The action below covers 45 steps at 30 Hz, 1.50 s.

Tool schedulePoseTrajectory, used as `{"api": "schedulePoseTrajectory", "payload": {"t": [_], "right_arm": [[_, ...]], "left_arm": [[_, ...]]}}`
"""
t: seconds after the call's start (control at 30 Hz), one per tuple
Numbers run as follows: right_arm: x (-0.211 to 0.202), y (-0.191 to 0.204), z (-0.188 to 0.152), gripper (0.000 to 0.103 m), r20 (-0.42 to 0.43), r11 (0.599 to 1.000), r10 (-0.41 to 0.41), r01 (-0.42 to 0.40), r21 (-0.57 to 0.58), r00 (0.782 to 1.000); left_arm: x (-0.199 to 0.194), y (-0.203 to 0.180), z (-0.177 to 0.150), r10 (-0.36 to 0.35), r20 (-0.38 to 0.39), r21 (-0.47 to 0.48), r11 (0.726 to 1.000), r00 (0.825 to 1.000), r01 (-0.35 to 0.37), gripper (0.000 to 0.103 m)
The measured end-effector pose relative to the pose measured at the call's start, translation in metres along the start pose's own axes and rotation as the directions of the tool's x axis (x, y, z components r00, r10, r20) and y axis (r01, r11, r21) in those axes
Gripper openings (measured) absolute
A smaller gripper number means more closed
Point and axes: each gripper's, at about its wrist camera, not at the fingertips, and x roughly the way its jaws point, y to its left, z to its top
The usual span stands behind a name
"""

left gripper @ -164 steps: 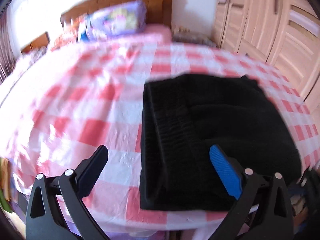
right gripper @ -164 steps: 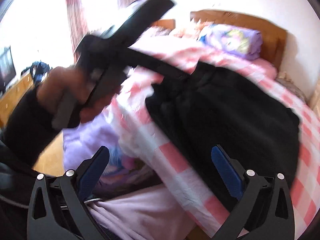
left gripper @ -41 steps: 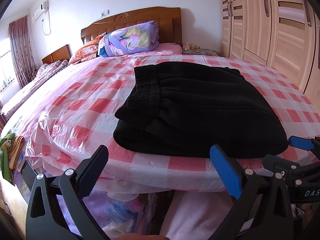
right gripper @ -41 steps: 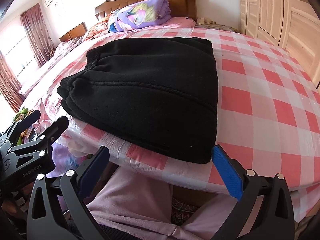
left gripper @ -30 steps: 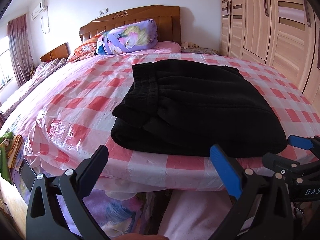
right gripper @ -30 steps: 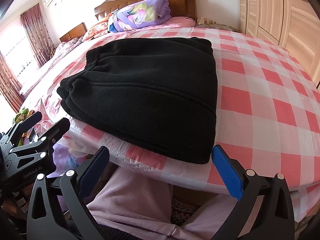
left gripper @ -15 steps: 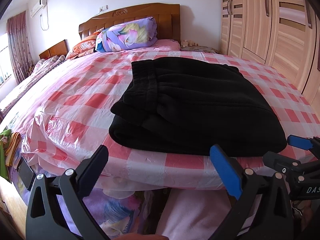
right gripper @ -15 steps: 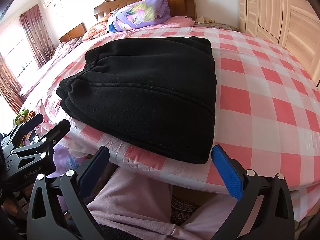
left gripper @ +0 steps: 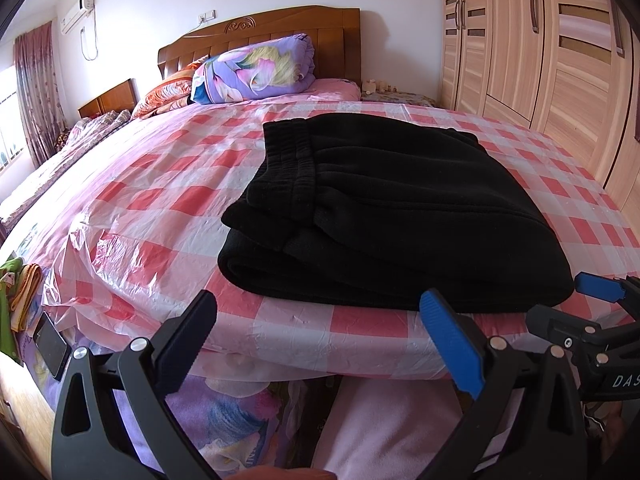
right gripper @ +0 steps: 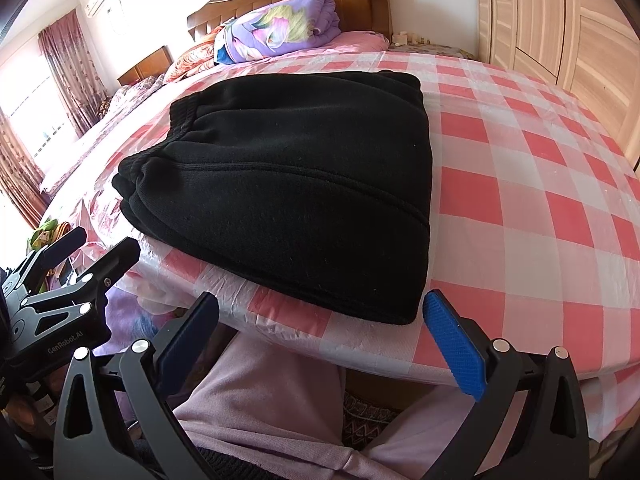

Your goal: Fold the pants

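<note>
I see 1 bed [left gripper: 168, 184] with a red and white checked plastic cover [right gripper: 520, 184], and the pants [left gripper: 392, 216] lie on it near the front edge, folded into 1 thick black stack with the waistband to the left. At the headboard [left gripper: 260, 32] there is 1 rolled purple quilt [left gripper: 252, 74] and beside it at least 1 orange pillow, partly hidden. A wardrobe [left gripper: 540, 40] stands on the right; I count 4 doors, but the frame cuts them. A curtain [left gripper: 36, 92] hangs on the far left.

My left gripper [left gripper: 320, 336] hangs before the bed edge, fingers wide apart, holding nothing. My right gripper [right gripper: 324, 332] is the same, spread and free, just before the near corner of the pants. Each gripper shows in the other view only in part. Below, pink trousers [right gripper: 272, 400] of the person fill the gap, and some green and orange cloth [left gripper: 16, 292] at the left is hard to identify.
</note>
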Motion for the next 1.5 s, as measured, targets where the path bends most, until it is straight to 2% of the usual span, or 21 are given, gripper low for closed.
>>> {"api": "schedulePoseTrajectory", "payload": {"t": [1.5], "right_arm": [[0.0000,-0.0009,-0.0010,0.099,-0.001,1.000,0.005,-0.005,0.006,1.000]], "left_arm": [[0.0057,0.0020,-0.0042,-0.015,-0.023,-0.009,1.000,1.000,0.015,0.102]]}}
